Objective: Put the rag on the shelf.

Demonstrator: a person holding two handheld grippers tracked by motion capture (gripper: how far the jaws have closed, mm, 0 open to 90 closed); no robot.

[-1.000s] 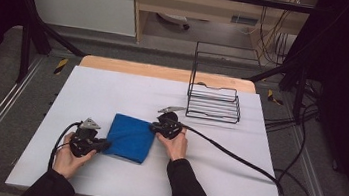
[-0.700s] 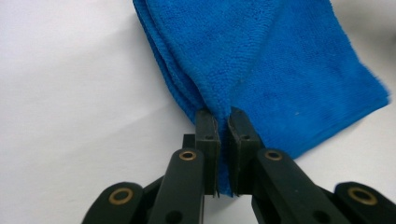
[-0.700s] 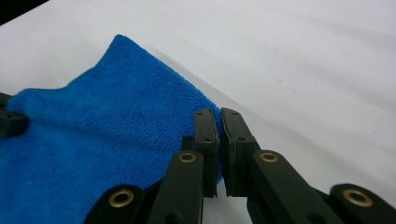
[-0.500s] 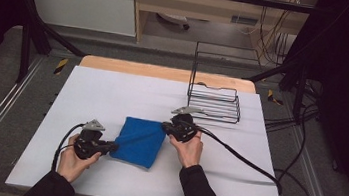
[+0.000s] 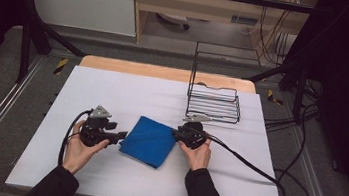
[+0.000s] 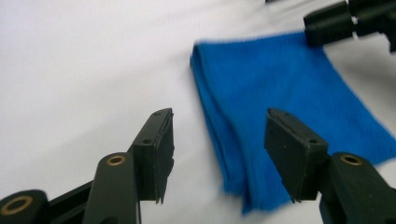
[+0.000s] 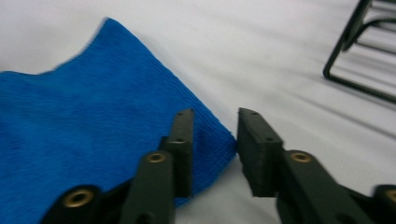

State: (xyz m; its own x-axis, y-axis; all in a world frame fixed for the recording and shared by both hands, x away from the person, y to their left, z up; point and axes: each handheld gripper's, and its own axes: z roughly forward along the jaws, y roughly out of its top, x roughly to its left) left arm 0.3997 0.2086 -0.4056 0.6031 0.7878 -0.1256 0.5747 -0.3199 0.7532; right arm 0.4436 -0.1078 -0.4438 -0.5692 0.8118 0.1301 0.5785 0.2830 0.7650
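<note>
A folded blue cloth lies flat on the white table, a little front of centre. My left gripper is at the cloth's left edge. It is open in the left gripper view, and the folded edge of the cloth runs into the gap between its jaws. My right gripper is at the cloth's right corner. In the right gripper view it is open: one jaw lies over the cloth and the corner reaches into the gap.
A black wire rack stands on the table behind my right gripper, and its base shows in the right gripper view. A black cable trails from the right gripper to the right. The table's wooden back edge lies beyond.
The cloth has slid to the right across the table. Both grippers have moved right with it, the right one the farther.
</note>
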